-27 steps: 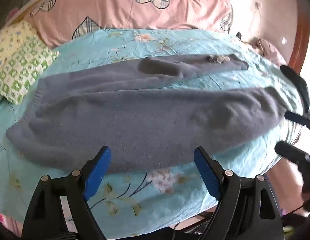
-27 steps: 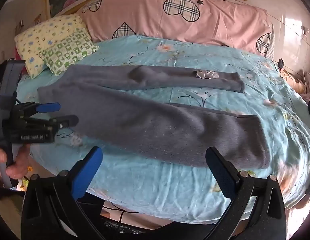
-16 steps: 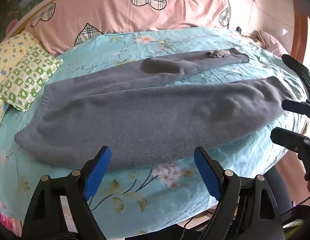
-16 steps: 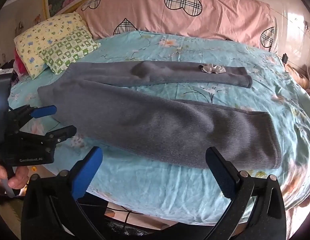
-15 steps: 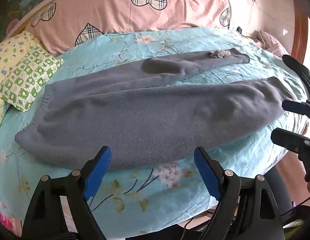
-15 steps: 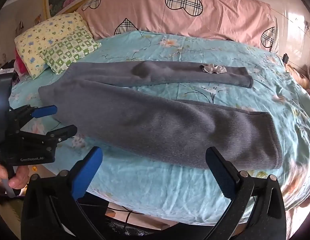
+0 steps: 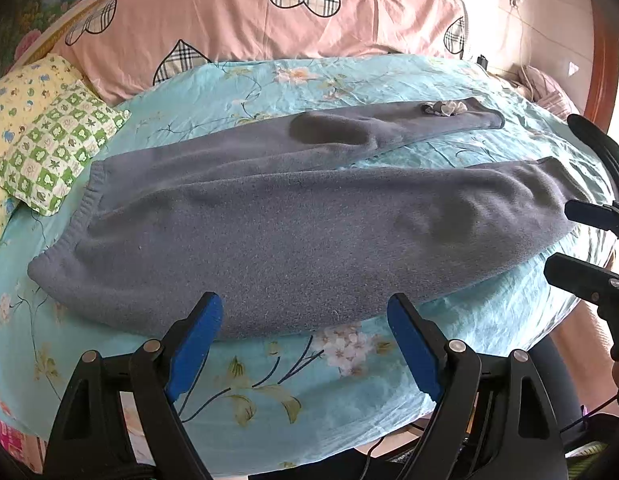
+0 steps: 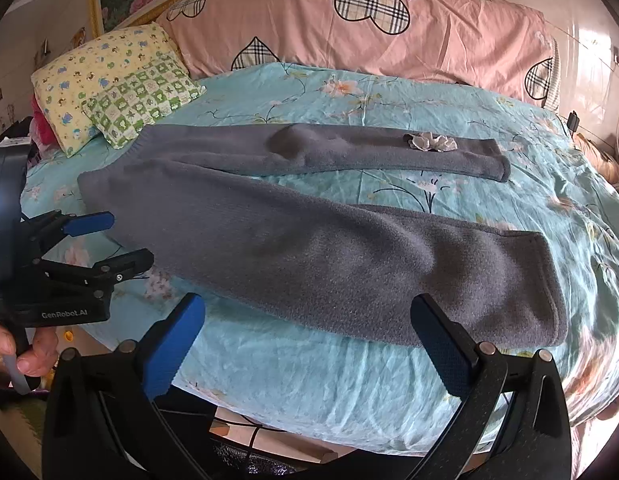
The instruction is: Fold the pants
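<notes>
Both grippers are spread wide with nothing between the blue pads. The left gripper [image 7: 305,330] hangs over the near edge of the bed, angled down at the pants, not touching them. Its pads frame the lower hem of the fabric from above, but there's clear sheet between pad tips and cloth. The right gripper [image 8: 309,330] is the same deal: jaws as wide as they go, empty, hovering over the near edge further toward the leg ends. In the right view you can see the left gripper off on the left side with a hand [image 8: 17,350] on its handle, and in the left view the right one pokes in from the right edge.

The pants [image 7: 289,232] are grey fleece, laid flat lengthwise across the bed, waistband to the left near the pillows, legs running right. The two legs split apart in a V: near leg is wide and close to the edge, far leg lies further up the bed and has a rumple about midway. A little grey-white scrunchie-looking thing [image 8: 431,142] sits on the far leg near its cuff.

Under it all is a turquoise floral sheet [image 7: 349,76]. A green check pillow [image 8: 145,100] rests on a yellow pillow [image 8: 93,68] at the left, just past the waistband. A pink quilt [image 8: 349,28] with plaid hearts runs along the back.
</notes>
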`<state>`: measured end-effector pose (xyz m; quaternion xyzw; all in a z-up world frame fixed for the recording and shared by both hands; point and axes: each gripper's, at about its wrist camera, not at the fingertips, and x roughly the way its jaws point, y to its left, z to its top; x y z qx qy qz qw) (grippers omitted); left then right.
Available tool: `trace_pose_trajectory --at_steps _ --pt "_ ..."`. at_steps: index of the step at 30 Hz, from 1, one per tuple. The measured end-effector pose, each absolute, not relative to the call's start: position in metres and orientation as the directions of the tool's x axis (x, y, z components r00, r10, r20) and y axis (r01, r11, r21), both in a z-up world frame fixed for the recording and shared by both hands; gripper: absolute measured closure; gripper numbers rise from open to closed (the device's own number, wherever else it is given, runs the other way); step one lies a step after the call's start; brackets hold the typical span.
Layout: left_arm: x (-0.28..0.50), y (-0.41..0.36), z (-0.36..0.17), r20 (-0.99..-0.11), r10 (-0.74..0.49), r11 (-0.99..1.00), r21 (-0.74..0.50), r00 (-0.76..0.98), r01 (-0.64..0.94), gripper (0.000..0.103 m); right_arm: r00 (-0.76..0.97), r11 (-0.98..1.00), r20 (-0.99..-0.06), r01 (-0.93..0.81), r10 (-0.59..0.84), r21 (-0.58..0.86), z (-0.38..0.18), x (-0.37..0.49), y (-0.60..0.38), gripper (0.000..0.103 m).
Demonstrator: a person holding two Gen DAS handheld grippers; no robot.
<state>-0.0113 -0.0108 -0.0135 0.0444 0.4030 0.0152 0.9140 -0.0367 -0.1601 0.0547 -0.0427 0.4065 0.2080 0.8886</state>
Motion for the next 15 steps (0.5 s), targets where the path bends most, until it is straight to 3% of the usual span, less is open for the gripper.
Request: trace_pose_trajectory --at_steps 15 --pt "-0.0093 -0.0137 -0.0161 -0.743 0.057 0.996 0.085 0.667 0.009 0.018 0.582 0.904 -0.741 -0.419 0.336 0.081 0.0547 -0.0330 -0.1559 0.001"
